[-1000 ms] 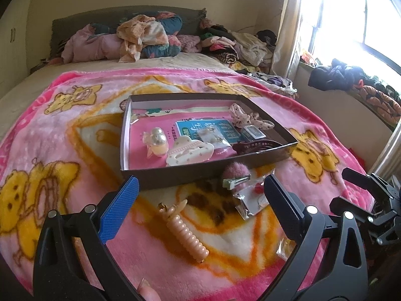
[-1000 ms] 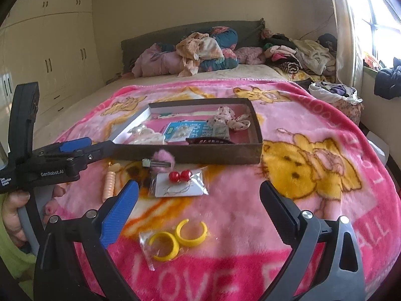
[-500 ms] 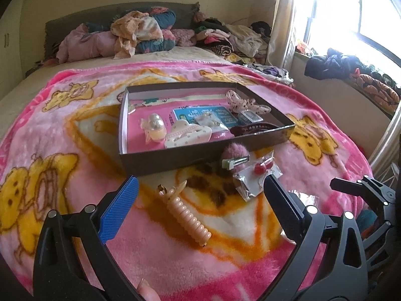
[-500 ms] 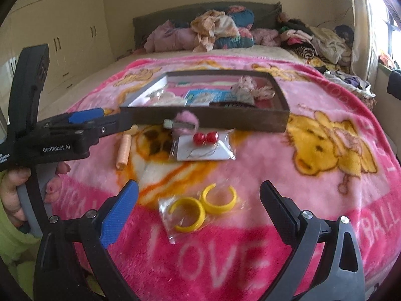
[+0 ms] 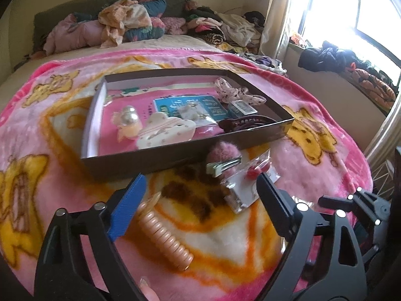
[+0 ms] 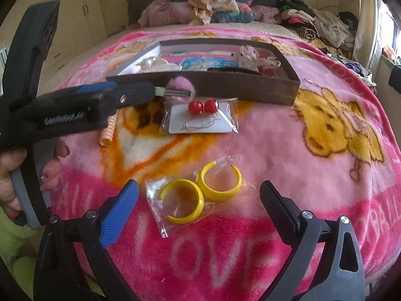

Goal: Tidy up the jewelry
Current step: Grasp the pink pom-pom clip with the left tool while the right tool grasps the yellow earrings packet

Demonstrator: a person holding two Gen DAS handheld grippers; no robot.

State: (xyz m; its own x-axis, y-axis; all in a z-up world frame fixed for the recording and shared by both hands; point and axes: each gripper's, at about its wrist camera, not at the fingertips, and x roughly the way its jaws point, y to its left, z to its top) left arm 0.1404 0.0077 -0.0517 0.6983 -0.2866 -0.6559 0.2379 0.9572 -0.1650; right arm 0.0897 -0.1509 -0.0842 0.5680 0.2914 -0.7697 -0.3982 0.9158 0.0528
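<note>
Your right gripper (image 6: 198,208), jaws apart, hovers over the yellow hoop earrings (image 6: 200,193), well in front of the tray (image 6: 250,87). Your left gripper (image 5: 200,200), jaws also apart, hangs over the ribbed peach clip (image 5: 165,240) near the tray's front wall.

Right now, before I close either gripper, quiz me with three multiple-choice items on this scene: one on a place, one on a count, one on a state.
1. Where does the pink fluffy hair clip lie?
A. inside the brown tray
B. on the blanket against the tray's near wall
C. between the right gripper's fingers

2. How many yellow hoop earrings are in the clear bag in front of the right gripper?
A. one
B. two
C. four

3. How do the jaws of the left gripper stand?
A. open, holding nothing
B. shut on the peach spiral clip
C. shut on the red earring card

Answers: 1 B, the clip rests outside the brown tray on the blanket. 2 B, two hoops show side by side. 3 A, its jaws are spread wide with the peach spiral clip lying loose between them.
</note>
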